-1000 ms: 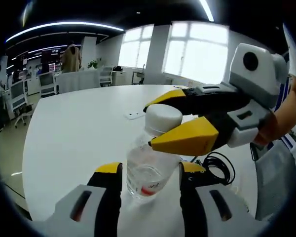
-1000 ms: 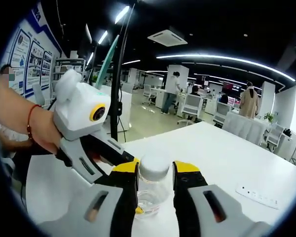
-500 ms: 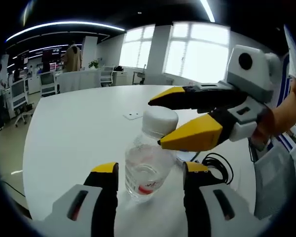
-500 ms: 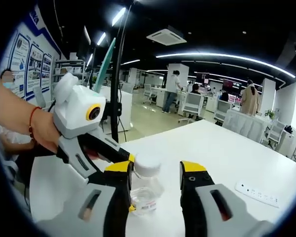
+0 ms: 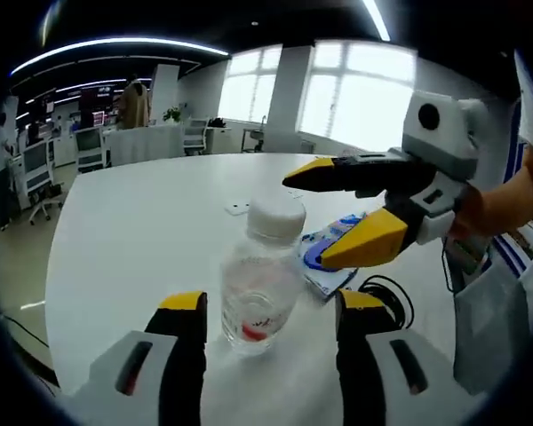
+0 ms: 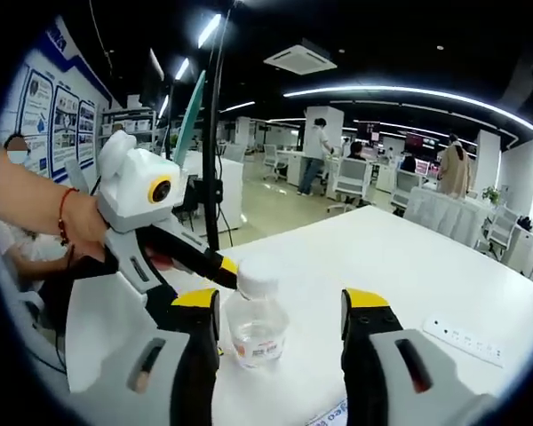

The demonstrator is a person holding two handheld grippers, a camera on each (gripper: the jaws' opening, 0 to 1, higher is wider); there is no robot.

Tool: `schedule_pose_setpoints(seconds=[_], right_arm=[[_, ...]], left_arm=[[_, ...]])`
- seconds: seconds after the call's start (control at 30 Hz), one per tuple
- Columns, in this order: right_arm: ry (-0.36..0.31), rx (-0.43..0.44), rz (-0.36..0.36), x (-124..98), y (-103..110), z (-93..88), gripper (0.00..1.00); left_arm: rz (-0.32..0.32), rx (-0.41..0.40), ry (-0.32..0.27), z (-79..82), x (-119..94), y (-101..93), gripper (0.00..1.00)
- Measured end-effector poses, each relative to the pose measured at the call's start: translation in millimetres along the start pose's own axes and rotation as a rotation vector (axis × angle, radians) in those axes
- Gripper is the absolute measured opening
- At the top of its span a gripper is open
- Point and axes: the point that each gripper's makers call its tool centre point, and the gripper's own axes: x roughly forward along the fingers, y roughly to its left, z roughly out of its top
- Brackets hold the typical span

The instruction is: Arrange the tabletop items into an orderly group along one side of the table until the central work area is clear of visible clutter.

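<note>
Here both tongs [image 5: 271, 306] [image 6: 280, 306] gape, flanking the upright bottle [image 5: 259, 277].

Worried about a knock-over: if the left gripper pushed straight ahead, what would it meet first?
Most likely the water bottle, standing between the open jaws of the left gripper, just ahead. Depth is hard to judge.

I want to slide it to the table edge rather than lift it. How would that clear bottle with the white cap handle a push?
The bottle looks nearly empty, so probably light and quick to slide on the smooth white table. Tall and narrow, it may tip if pushed near the cap; low is safer. Its thin clear wall probably dents under squeezing.
</note>
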Motion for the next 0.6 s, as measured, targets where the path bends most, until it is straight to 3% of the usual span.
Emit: schedule_pose_setpoints(seconds=[0.33, 0.6], right_arm=[[0.030, -0.004, 0.048, -17.3, 9.3, -8.4, 0.59], [0.095, -0.035, 0.108, -38.1, 18.6, -23.8, 0.62]], left_arm=[[0.017, -0.017, -0.004, -2.1, -16.8, -6.2, 0.61], [0.028, -0.033, -0.012, -2.5, -32.0, -14.3, 0.63]])
